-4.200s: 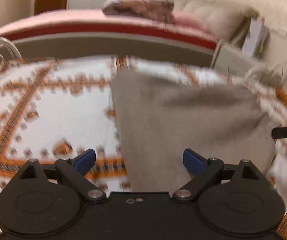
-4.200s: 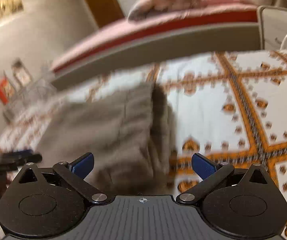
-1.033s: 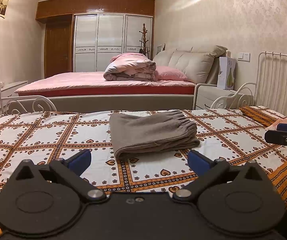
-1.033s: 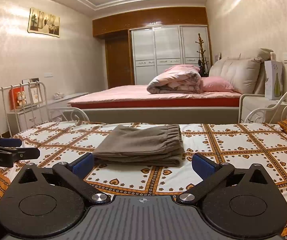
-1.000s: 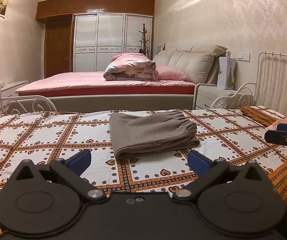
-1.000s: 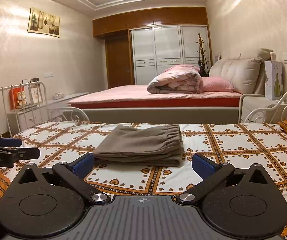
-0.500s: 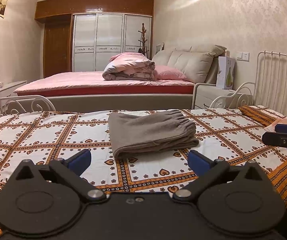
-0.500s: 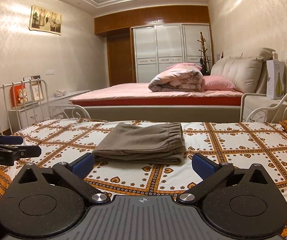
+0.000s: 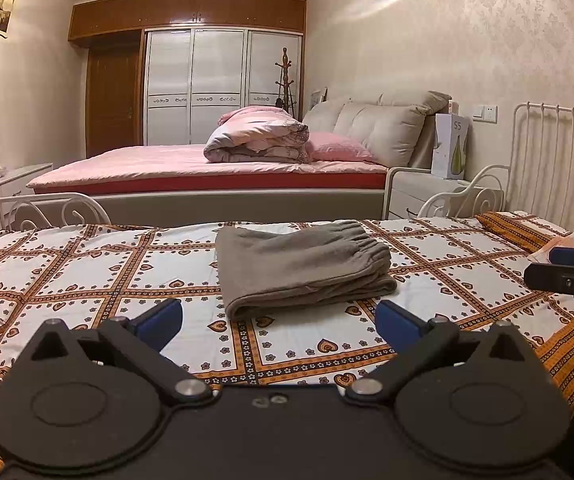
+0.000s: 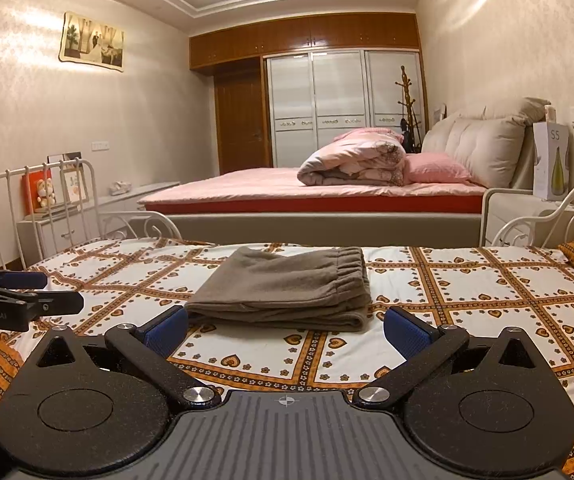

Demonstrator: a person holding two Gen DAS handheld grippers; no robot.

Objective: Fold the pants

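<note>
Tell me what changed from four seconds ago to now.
Both grippers, left and right, pulled back and up from right over the pants, so the whole room now shows. Their jaws stayed open, holding nothing. The pants stayed folded on the patterned bedspread. In the last second there was only a slight drift of both views.

L wrist cam: low over near edge of patterned bed (image 9: pixel 87 264), facing fwd along own tongs (image 9: pixel 279 318), pants (image 9: pixel 303 268) near | R wrist cam: same height, set to the right, facing same way over its tongs (image 10: pixel 285 326) | shared: pants (image 10: pixel 287 288), pink bed (image 10: pixel 287 188), wardrobe; each sees other's tongs at frame edge
</note>
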